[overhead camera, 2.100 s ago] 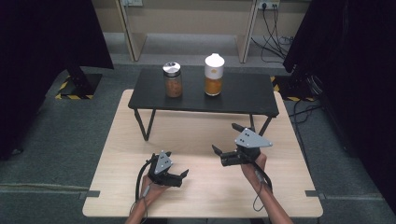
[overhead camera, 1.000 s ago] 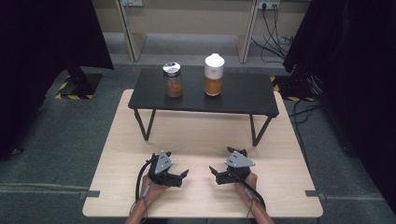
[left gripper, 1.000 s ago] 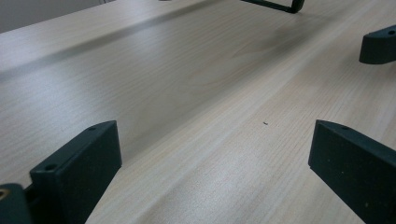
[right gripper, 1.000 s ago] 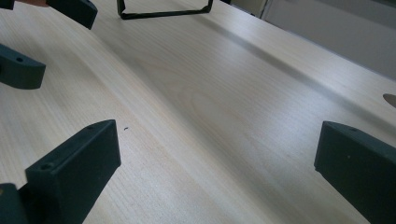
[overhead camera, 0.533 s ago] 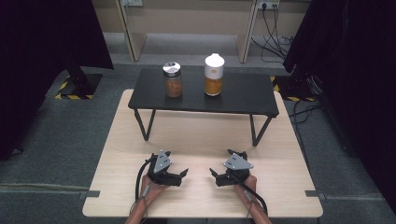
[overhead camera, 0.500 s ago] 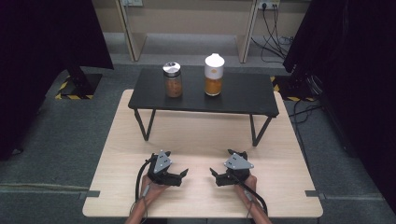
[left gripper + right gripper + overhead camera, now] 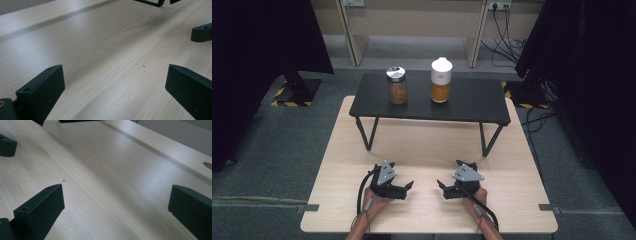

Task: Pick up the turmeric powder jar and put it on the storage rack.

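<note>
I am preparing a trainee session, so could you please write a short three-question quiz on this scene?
1. True or false: both sets of tongs, the left tongs and the right tongs, rest low over the wooden table with their jaws apart and nothing between them.
2. Multiple choice: where do the silver-lidded jar and the white-capped jar stand? A) on the wooden table; B) on the black stand; C) on the floor.
3. Fill in: seen from the high view, the white-capped jar stands to the ____ of the silver-lidded jar.

Key: 1 true; 2 B; 3 right.
</note>
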Demonstrator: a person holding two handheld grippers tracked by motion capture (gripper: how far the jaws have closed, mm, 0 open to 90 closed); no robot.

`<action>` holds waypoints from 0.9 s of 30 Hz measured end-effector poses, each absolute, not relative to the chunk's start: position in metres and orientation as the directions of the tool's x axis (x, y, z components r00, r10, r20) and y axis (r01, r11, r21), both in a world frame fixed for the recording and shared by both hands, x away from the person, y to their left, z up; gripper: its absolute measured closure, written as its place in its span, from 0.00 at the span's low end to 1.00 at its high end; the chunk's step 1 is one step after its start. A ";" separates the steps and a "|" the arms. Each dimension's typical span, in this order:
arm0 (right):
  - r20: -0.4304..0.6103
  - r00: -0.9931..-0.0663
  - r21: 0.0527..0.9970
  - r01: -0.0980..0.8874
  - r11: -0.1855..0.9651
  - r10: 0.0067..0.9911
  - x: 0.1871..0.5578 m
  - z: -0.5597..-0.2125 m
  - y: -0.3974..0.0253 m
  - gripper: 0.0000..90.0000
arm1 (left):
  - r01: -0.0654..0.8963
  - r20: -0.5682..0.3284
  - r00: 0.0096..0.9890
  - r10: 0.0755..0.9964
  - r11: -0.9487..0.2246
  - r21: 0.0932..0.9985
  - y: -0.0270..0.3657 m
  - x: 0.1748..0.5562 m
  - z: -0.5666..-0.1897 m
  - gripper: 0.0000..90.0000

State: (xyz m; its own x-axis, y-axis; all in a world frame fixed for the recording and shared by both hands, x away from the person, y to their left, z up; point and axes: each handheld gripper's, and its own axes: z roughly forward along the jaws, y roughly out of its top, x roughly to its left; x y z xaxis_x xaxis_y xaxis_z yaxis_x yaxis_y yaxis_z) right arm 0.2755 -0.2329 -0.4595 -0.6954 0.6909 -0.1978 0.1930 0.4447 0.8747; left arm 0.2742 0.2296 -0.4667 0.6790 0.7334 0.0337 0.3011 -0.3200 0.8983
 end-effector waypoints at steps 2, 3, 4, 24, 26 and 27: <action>-0.197 -0.698 0.873 0.194 0.448 0.688 0.276 -0.459 -0.233 0.00 | 0.301 0.034 0.679 0.733 -0.320 0.898 0.230 0.274 -0.467 0.02; -0.199 -0.699 0.872 0.194 0.450 0.687 0.276 -0.459 -0.232 0.00 | 0.301 0.033 0.679 0.733 -0.320 0.898 0.230 0.274 -0.467 0.02; -0.200 -0.698 0.872 0.193 0.450 0.687 0.276 -0.459 -0.232 0.00 | 0.301 0.033 0.679 0.734 -0.319 0.899 0.230 0.274 -0.467 0.02; -0.202 -0.699 0.868 0.196 0.456 0.686 0.276 -0.459 -0.232 0.00 | 0.301 0.036 0.680 0.733 -0.323 0.897 0.229 0.274 -0.466 0.02; -0.204 -0.698 0.867 0.197 0.458 0.686 0.276 -0.459 -0.231 0.00 | 0.301 0.036 0.680 0.733 -0.323 0.897 0.230 0.274 -0.466 0.02; -0.205 -0.698 0.867 0.196 0.459 0.686 0.276 -0.459 -0.231 0.00 | 0.301 0.036 0.680 0.733 -0.323 0.897 0.229 0.274 -0.466 0.02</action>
